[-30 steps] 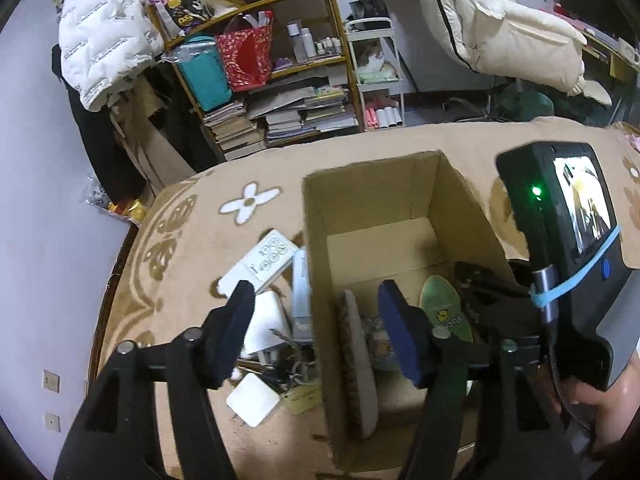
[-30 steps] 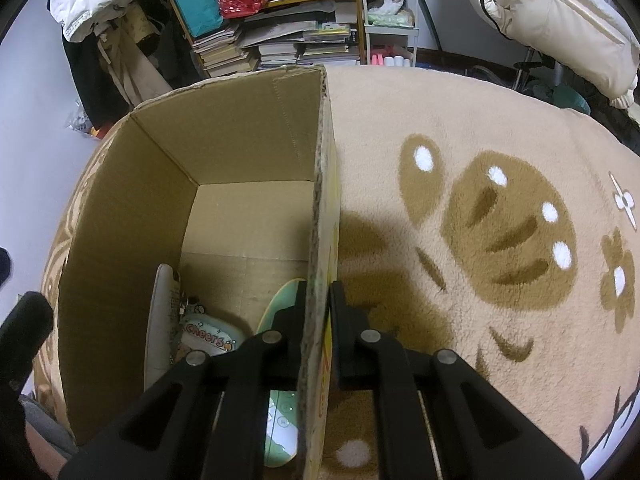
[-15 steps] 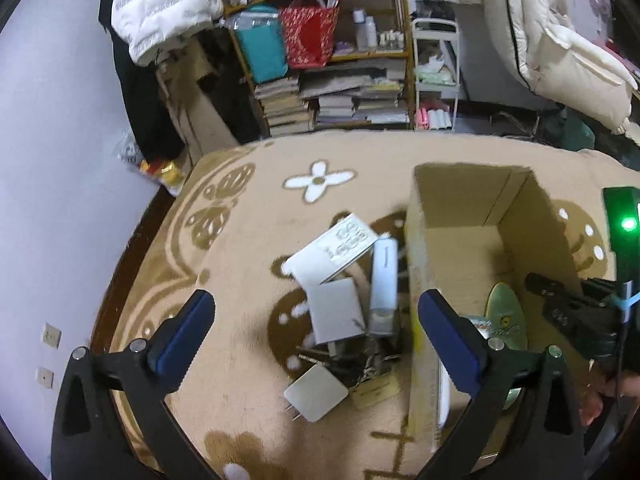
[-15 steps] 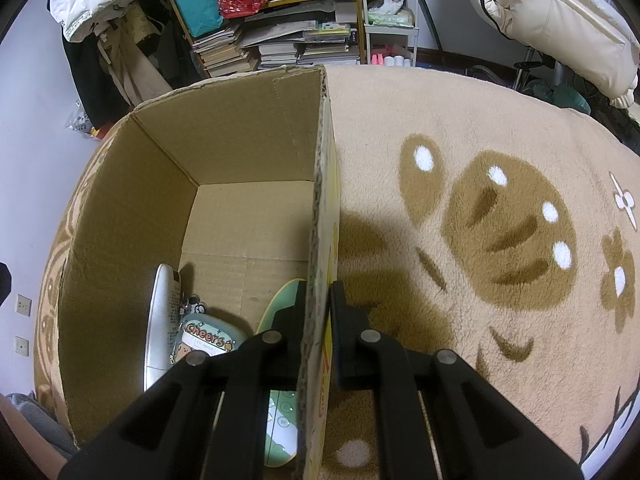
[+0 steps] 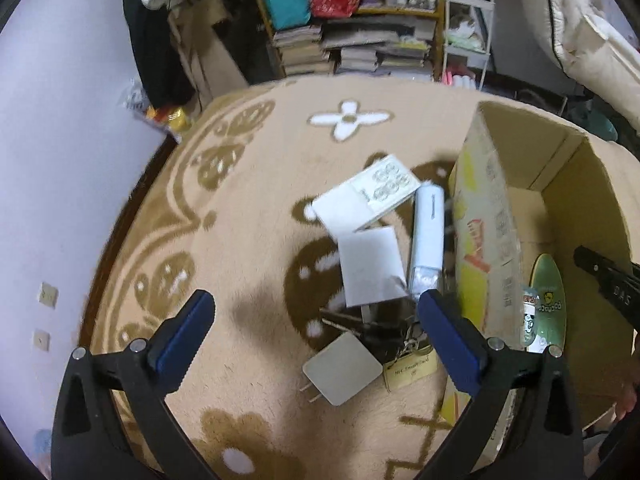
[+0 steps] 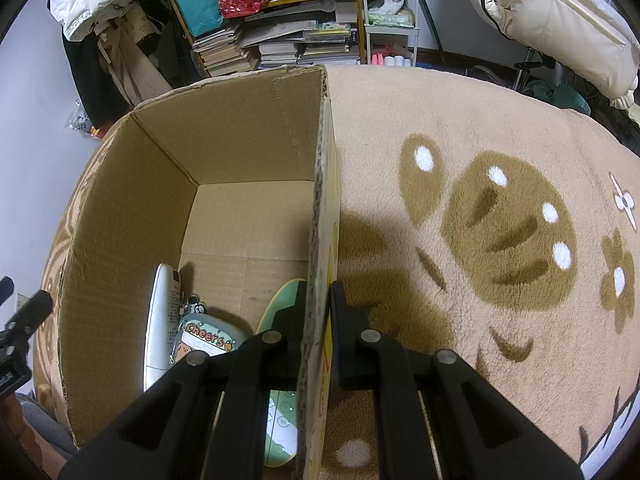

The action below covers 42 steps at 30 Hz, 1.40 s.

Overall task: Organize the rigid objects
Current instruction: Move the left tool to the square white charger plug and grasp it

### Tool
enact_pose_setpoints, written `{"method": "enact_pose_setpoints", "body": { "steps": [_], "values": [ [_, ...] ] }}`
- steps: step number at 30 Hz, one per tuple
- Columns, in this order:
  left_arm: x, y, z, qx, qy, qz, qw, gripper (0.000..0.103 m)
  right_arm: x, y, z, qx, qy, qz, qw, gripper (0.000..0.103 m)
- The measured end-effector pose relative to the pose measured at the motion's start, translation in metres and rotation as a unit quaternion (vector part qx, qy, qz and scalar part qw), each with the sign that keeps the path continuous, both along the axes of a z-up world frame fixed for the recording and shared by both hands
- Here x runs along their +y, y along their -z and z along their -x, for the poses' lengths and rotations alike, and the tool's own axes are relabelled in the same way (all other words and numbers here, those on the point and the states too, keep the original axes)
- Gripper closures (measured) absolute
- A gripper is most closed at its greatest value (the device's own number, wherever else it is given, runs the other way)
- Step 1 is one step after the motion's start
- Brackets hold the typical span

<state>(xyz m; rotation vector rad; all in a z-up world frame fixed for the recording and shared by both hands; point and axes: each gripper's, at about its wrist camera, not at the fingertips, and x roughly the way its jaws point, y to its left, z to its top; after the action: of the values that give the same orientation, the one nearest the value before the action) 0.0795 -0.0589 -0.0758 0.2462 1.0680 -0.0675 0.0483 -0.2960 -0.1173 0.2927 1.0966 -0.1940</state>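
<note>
Cardboard box [image 6: 248, 152] stands open-topped on a beige patterned rug [image 6: 500, 128]. Right gripper [image 6: 319, 300] is clamped on the box's right wall, one finger inside and one outside; the wall edge hides the contact faces.

Inside the box, right wrist view: a white remote-shaped item [image 6: 160, 320] leans against the left wall, its lower end cut off by the gripper body. Beside it lies a small pouch printed "Cheers" [image 6: 204, 340], partly covered. A green oval remote [image 6: 280, 420] lies under the gripper finger; only its tip and some lower buttons show.

Left gripper [image 5: 316, 334] hangs above the rug left of the box, jaws wide apart, nothing between them. Blue pads [image 5: 184, 332] are in view.

Loose items on the rug below, just beside the box's outer wall:
- white carton with printed circles [image 5: 368, 196], overlapping a plain white card or box [image 5: 370, 266];
- white cylindrical device [image 5: 427, 236], lower end blurred;
- white plug adapter [image 5: 340, 368], two prongs showing;
- tan tag reading "NFC Smart Card" [image 5: 410, 368];
- dark tangle, possibly keys [image 5: 368, 326], too blurred to identify.

Left view is motion-blurred. Background shelf [image 6: 280, 20] holds stacked books and bags.
</note>
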Motion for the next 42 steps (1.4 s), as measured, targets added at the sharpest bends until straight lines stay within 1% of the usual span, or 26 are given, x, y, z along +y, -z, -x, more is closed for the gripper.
{"method": "enact_pose_setpoints", "body": {
  "steps": [3, 8, 13, 19, 26, 30, 32, 36, 42],
  "values": [
    [0.006, 0.009, -0.003, 0.019, -0.014, 0.007, 0.9997, 0.002, 0.000, 0.000, 0.000, 0.000, 0.000, 0.000, 1.000, 0.093],
    [0.012, 0.023, -0.005, 0.040, -0.023, -0.001, 0.9989, 0.002, 0.000, 0.000, 0.000, 0.000, 0.000, 0.000, 1.000, 0.093],
    [0.010, 0.035, -0.004, 0.057, -0.020, -0.016, 0.9981, 0.002, 0.000, 0.000, 0.000, 0.000, 0.000, 0.000, 1.000, 0.093],
    [0.006, 0.056, 0.001, 0.082, -0.014, -0.047, 0.9954, 0.002, 0.000, 0.000, 0.000, 0.000, 0.000, 0.000, 1.000, 0.093],
    [0.008, 0.068, 0.000, 0.100, -0.017, -0.052, 0.9935, 0.002, 0.000, 0.000, -0.001, 0.000, 0.000, 0.000, 1.000, 0.093],
    [0.006, 0.070, 0.002, 0.109, -0.011, -0.044, 0.9930, 0.002, 0.001, 0.000, -0.001, 0.000, 0.000, 0.000, 1.000, 0.093],
    [0.005, 0.072, 0.003, 0.109, -0.008, -0.052, 0.9927, 0.002, 0.001, 0.000, -0.001, 0.000, 0.000, 0.000, 1.000, 0.093],
    [0.005, 0.080, 0.003, 0.124, -0.005, -0.060, 0.9905, 0.002, -0.001, 0.000, -0.001, -0.001, 0.000, -0.001, 1.000, 0.093],
    [0.007, 0.087, 0.002, 0.137, -0.011, -0.057, 0.9888, 0.002, -0.001, 0.000, -0.001, -0.001, 0.000, 0.000, 1.000, 0.093]
  ]
}}
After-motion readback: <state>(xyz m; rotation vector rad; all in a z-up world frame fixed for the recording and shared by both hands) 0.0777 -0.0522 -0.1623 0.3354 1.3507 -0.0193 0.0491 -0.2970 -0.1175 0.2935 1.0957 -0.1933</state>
